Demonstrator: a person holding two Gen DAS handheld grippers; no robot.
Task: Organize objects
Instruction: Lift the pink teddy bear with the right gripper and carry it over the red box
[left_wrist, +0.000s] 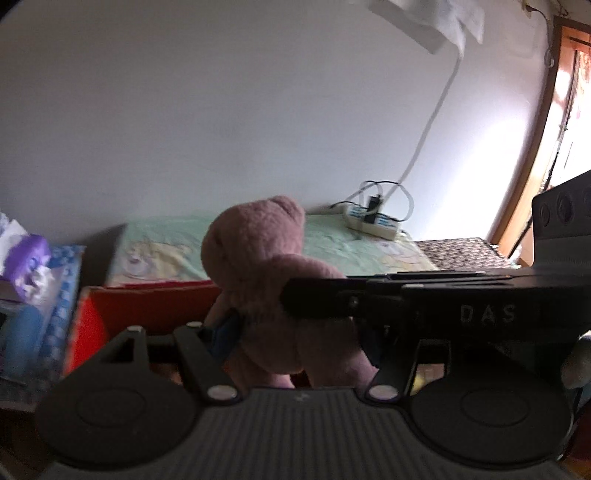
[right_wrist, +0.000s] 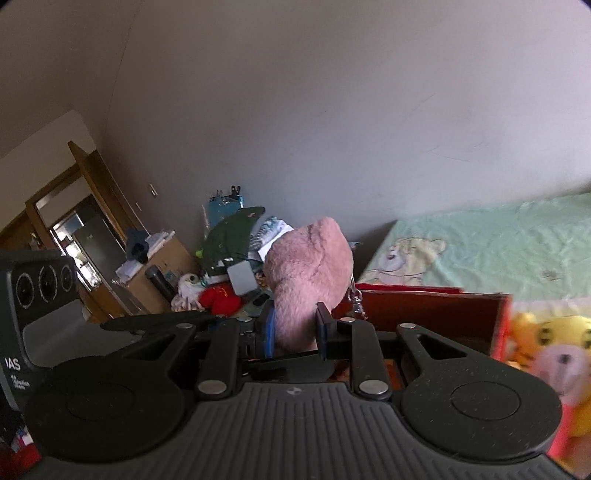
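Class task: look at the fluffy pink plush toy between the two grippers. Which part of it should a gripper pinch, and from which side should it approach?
Pinch a narrow lower part of the fluffy pink plush toy, coming from below with a pad on either side, as the right gripper does. The soft pile squashes there; the round upper part looks too bulky. The left gripper likewise grips low on the body.
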